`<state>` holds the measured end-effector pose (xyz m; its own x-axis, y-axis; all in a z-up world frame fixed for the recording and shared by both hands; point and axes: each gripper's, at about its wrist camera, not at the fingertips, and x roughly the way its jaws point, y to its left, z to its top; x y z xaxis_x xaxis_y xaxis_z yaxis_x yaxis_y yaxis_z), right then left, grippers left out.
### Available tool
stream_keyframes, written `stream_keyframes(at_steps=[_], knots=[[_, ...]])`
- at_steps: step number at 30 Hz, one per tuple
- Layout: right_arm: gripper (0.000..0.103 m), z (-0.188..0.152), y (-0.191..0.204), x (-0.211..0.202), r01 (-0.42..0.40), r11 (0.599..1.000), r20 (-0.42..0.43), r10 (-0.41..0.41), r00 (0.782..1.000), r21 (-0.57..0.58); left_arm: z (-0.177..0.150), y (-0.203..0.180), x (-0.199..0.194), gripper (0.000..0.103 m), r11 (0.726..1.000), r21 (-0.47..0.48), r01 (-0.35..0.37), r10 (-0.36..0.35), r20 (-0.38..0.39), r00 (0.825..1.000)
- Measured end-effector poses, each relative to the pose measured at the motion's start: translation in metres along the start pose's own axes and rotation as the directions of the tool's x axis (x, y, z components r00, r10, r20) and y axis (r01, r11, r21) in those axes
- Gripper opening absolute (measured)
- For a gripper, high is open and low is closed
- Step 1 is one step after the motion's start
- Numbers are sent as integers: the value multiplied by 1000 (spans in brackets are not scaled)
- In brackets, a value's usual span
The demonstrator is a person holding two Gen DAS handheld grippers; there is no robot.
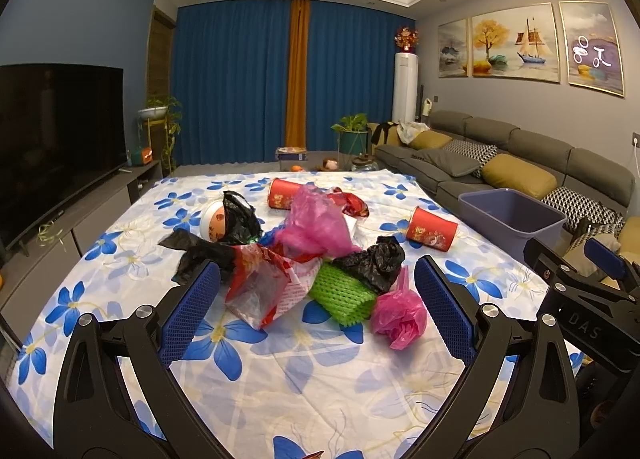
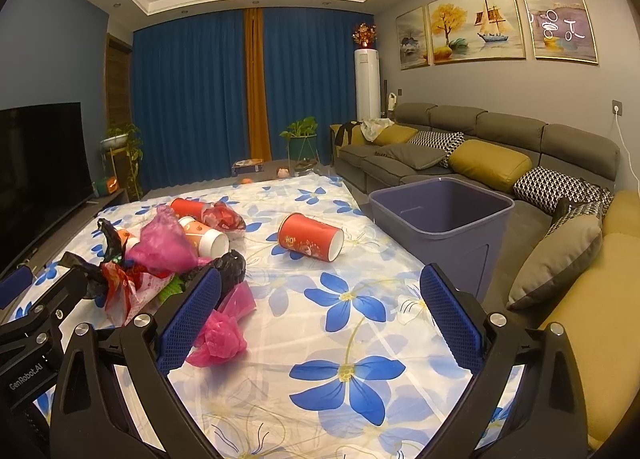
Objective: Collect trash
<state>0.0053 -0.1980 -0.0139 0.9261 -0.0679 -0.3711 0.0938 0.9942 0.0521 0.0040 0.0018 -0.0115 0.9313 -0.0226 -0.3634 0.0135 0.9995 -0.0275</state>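
The table (image 1: 280, 359) wears a white cloth printed with blue flowers and pale yellow centres. Just beside the bright green foam net (image 1: 340, 293) lie a black bag (image 1: 376, 261) and a small pink bag (image 1: 400, 317); behind the net sits a larger pink bag (image 1: 316, 225), with a red-and-white wrapper (image 1: 264, 279) to its left. Beyond the net, a red cup (image 2: 312, 237) shows a white inside. The bin (image 2: 444, 219) is greyish purple. Both grippers are black with blue textured fingers (image 1: 444, 305).
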Motion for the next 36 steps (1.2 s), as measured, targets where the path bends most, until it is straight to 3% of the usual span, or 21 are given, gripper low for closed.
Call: stream_keyframes(at_steps=[11, 21, 23, 25, 33, 36], knots=[[95, -3, -1, 7, -14, 1000, -10, 14, 1000, -3, -5, 5, 7, 92, 1000, -6, 18, -18, -7, 1000], [91, -19, 25, 35, -107, 993, -76, 103, 992, -56, -11, 38, 17, 92, 997, -56, -46, 46, -12, 999], [87, -23, 34, 43, -128, 989, -96, 121, 988, -72, -11, 47, 19, 92, 996, -66, -64, 63, -10, 998], [76, -26, 44, 52, -146, 986, -124, 135, 983, -83, -11, 52, 20, 92, 995, -74, -73, 73, -6, 997], [70, -38, 71, 89, -220, 970, -255, 189, 948, -102, -10, 73, 30, 92, 991, -95, -90, 90, -6, 996], [60, -42, 73, 98, -236, 966, -297, 195, 935, -109, -10, 75, 35, 92, 992, -90, -87, 86, -12, 996]])
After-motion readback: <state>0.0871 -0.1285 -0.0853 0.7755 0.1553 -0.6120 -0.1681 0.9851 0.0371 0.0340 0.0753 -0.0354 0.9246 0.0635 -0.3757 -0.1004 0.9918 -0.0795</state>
